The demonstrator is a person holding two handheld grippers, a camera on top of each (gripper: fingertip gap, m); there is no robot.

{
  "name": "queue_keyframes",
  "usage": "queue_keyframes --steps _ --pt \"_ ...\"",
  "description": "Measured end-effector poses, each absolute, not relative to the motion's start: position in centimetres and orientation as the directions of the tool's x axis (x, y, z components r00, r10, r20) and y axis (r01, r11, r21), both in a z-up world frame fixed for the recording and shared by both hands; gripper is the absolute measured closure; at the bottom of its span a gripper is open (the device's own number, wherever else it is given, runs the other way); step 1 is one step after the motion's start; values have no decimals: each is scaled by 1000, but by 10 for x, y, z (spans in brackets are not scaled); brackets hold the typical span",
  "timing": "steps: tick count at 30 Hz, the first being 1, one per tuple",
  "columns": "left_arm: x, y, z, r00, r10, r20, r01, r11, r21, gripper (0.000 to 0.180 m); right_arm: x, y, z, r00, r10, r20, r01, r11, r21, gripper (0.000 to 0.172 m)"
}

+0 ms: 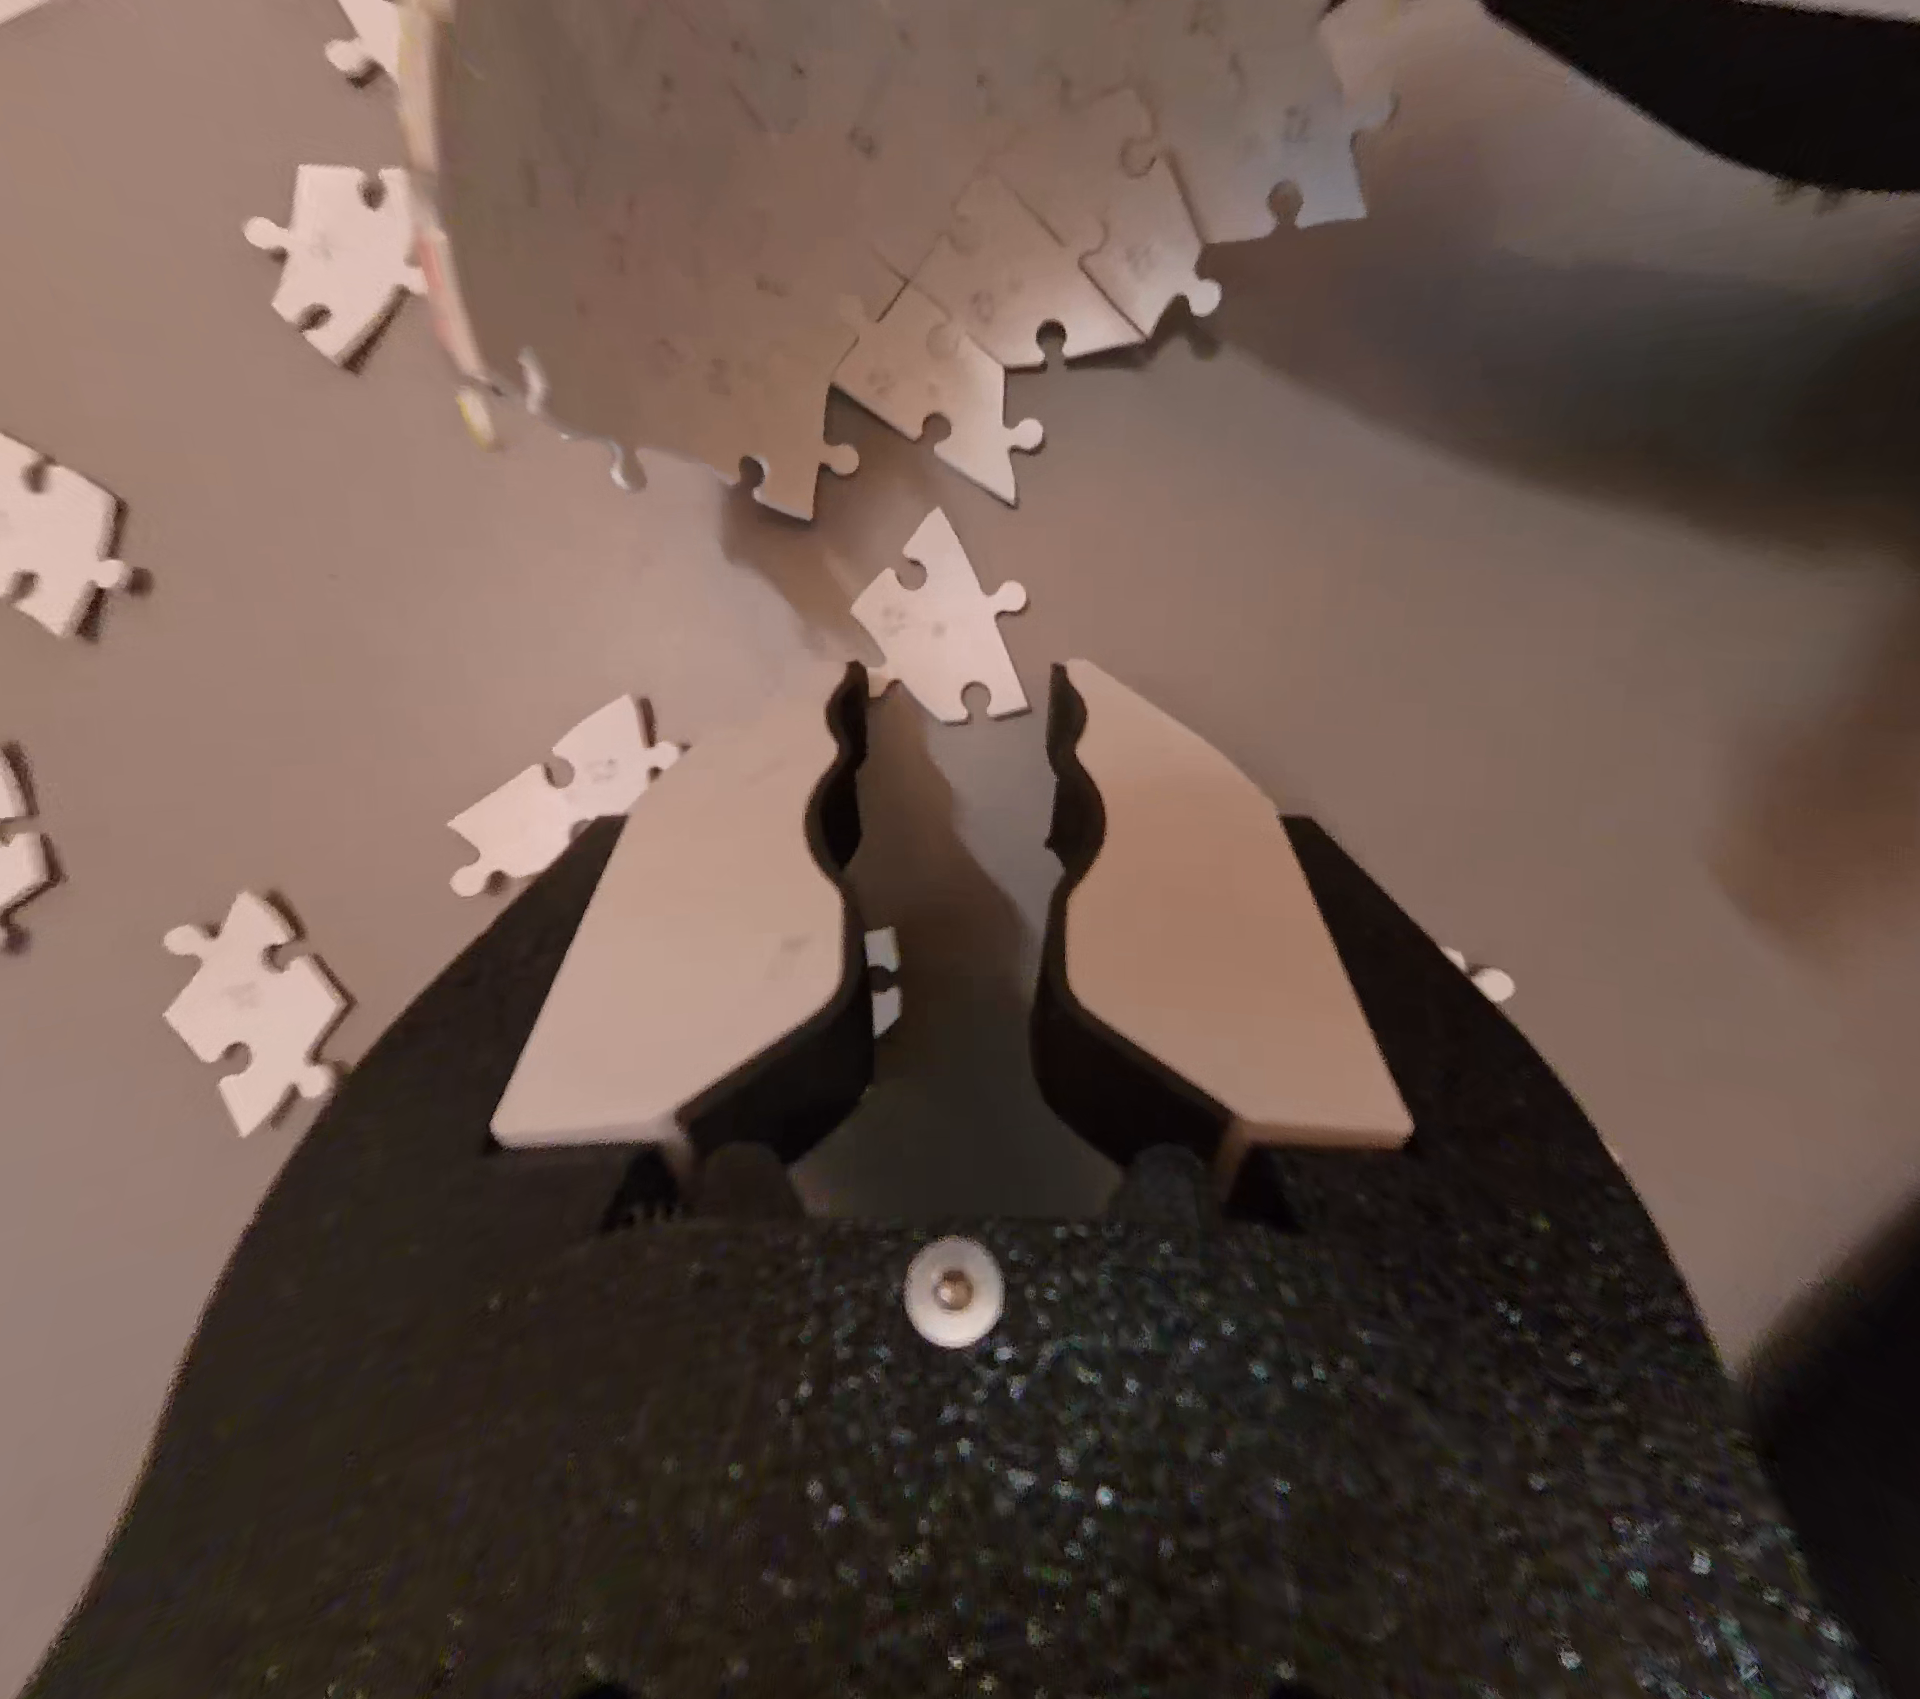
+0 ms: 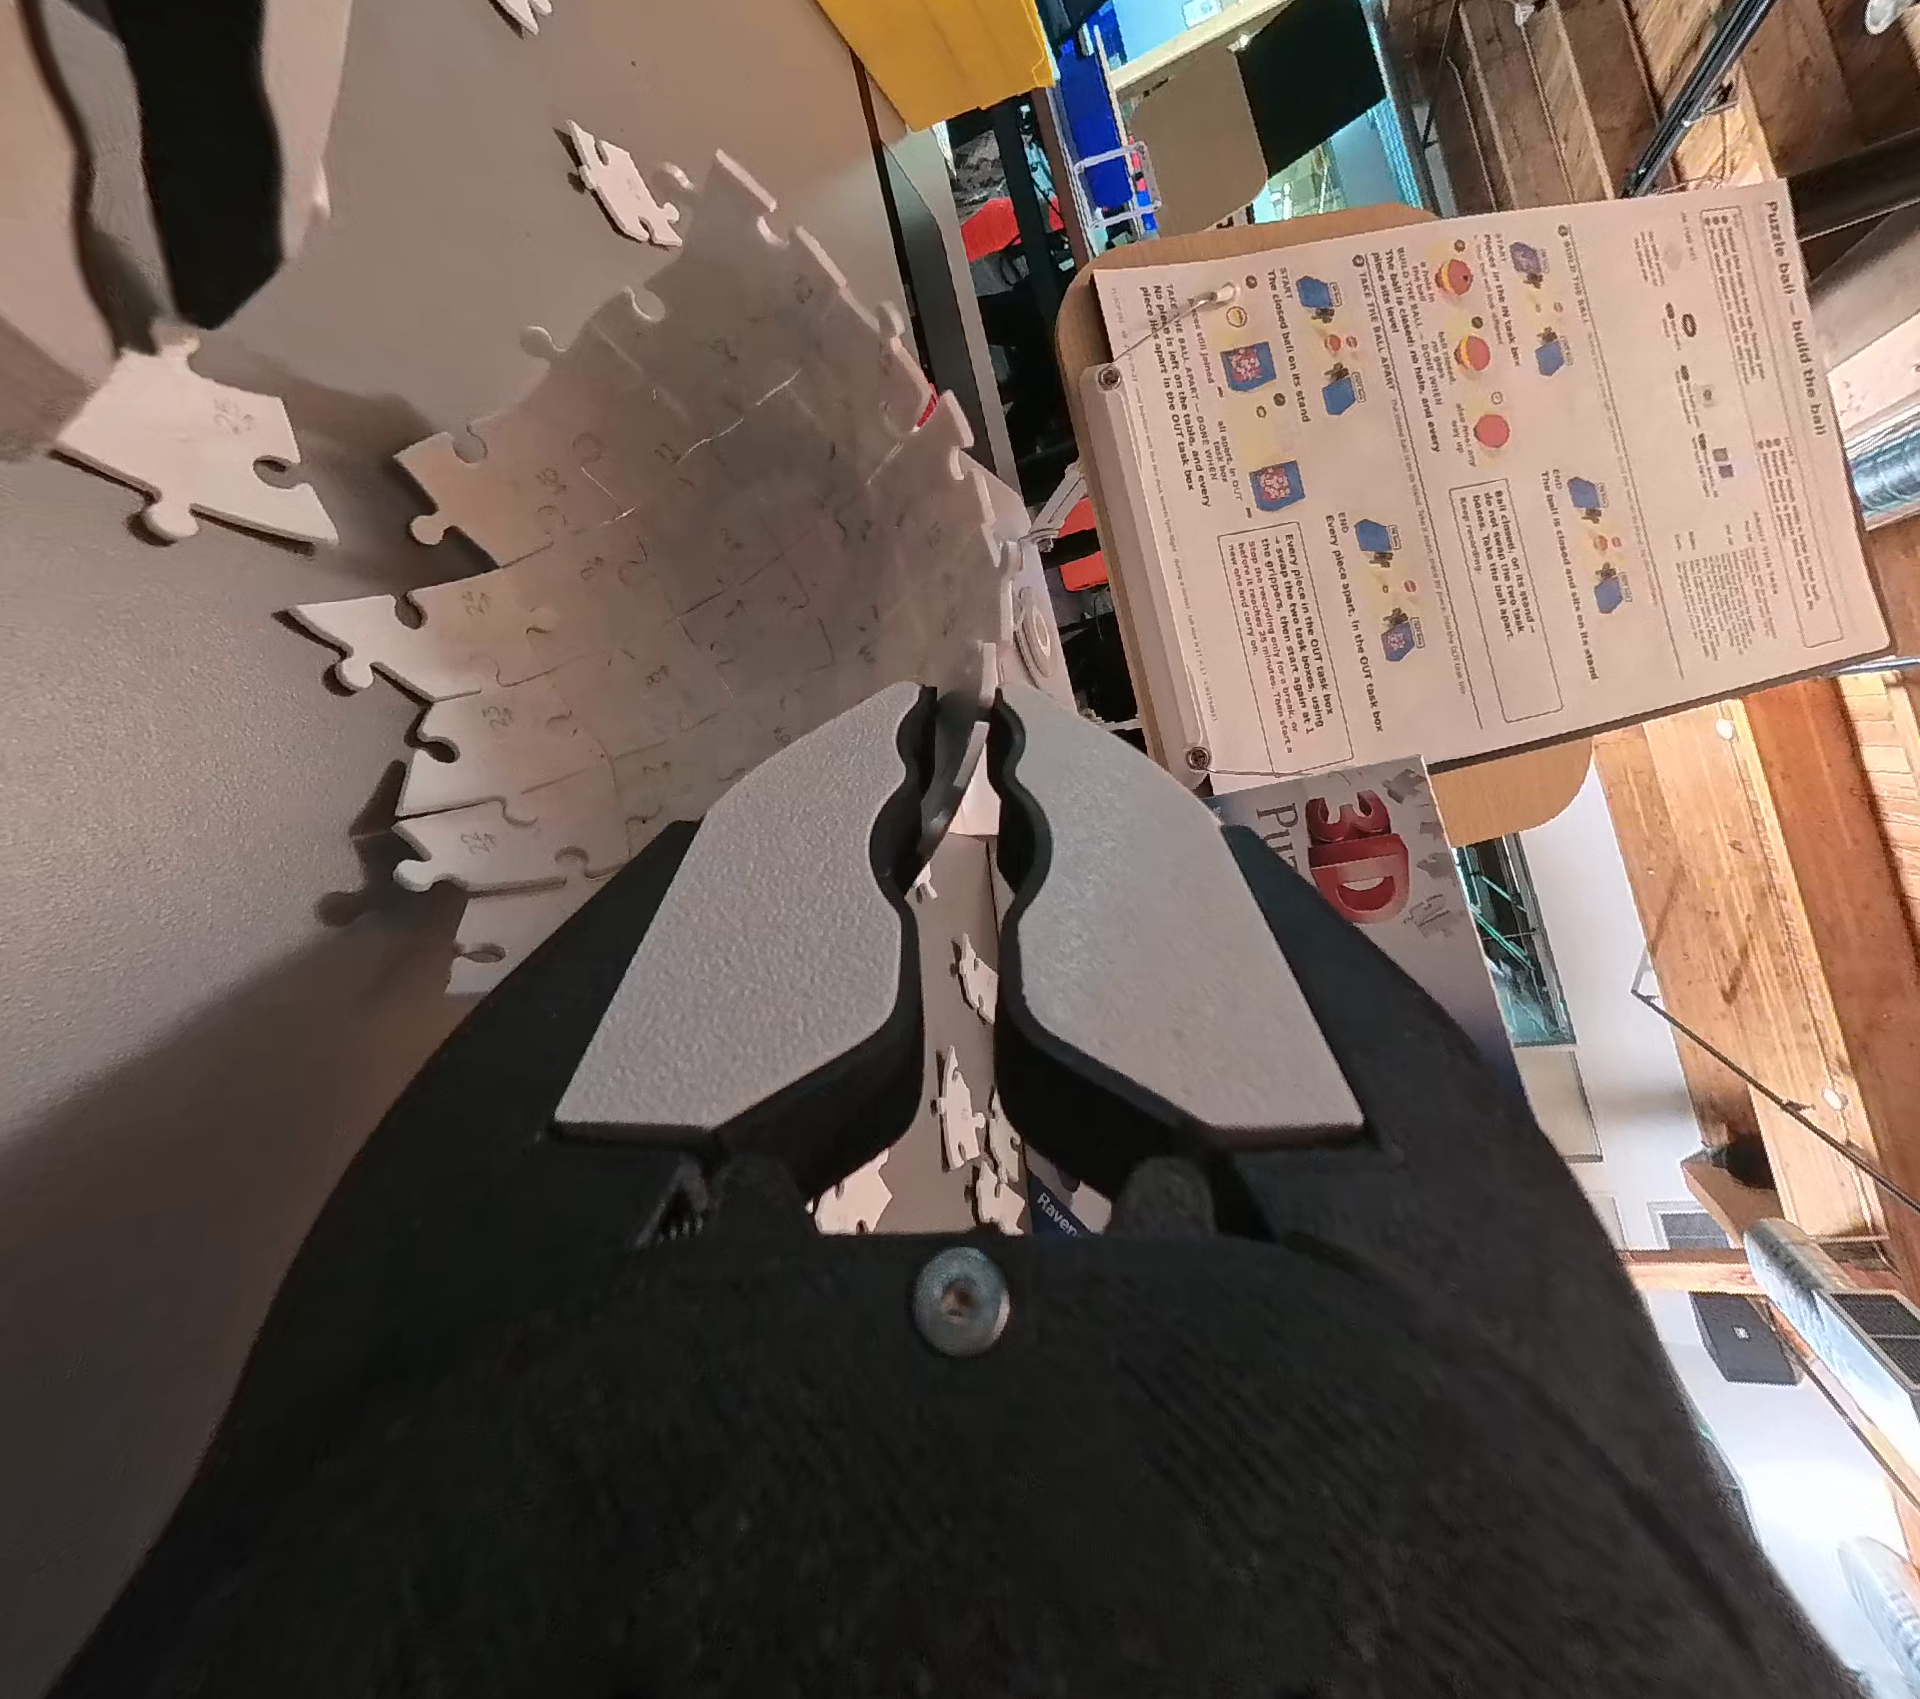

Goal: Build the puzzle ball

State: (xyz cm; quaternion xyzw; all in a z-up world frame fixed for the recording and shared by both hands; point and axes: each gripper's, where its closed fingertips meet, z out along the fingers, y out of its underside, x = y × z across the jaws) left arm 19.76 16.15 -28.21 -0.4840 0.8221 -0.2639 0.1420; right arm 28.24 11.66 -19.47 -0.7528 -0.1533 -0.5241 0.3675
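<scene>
Between the fingers of the right gripper (image 2: pixel 961 714) the rim of a curved shell of joined puzzle pieces (image 2: pixel 707 527) is pinched, jaws nearly closed on it. The left gripper (image 1: pixel 961 683) is spread and empty, 1 loose puzzle piece (image 1: pixel 940 621) lying on the grey table (image 1: pixel 1351 610) just beyond its tips. Under a thin edge hold, the shell could be twisted loose or its joints split.
</scene>
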Motion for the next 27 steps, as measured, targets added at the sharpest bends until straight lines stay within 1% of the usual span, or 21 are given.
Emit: queue_keyframes --steps 2,5,8,11,14,16,17,18,19,21,27 --pt "197 160 -289 -486 -873 33 -734 387 -557 143 282 117 -195 404 -155 902 616 -683 -393 163" --pt "199 162 -290 -471 -882 11 -734 385 -560 147 282 117 -195 404 -154 902 617 -682 -393 163" --pt "200 163 -290 -475 -880 -5 -727 396 -561 147 282 117 -195 405 -154 901 617 -681 -393 163" --pt "202 161 -283 -484 -875 -8 -706 396 -588 145 282 117 -195 405 -153 902 618 -681 -393 163" --pt "200 159 -281 -529 -849 -2 -685 428 -589 136 283 117 -195 405 -152 901 618 -681 -393 163" --pt "200 161 -282 -559 -829 -22 -667 465 -581 134 283 117 -195 405 -151 902 619 -681 -392 163" --pt "200 162 -282 -562 -827 -25 -668 472 -575 135 283 117 -195 405 -152 902 619 -681 -392 163" --pt "197 163 -284 -563 -826 -6 -684 470 -557 143 283 117 -195 405 -151 902 619 -680 -393 163" --pt "194 163 -287 -561 -827 24 -705 463 -538 146 283 117 -195 406 -152 901 618 -681 -393 163" --pt "191 159 -288 -560 -827 49 -716 454 -530 147 283 117 -195 406 -151 901 618 -681 -393 163" --pt "189 152 -285 -570 -821 29 -698 466 -544 150 283 117 -196 409 -152 900 618 -679 -396 163"
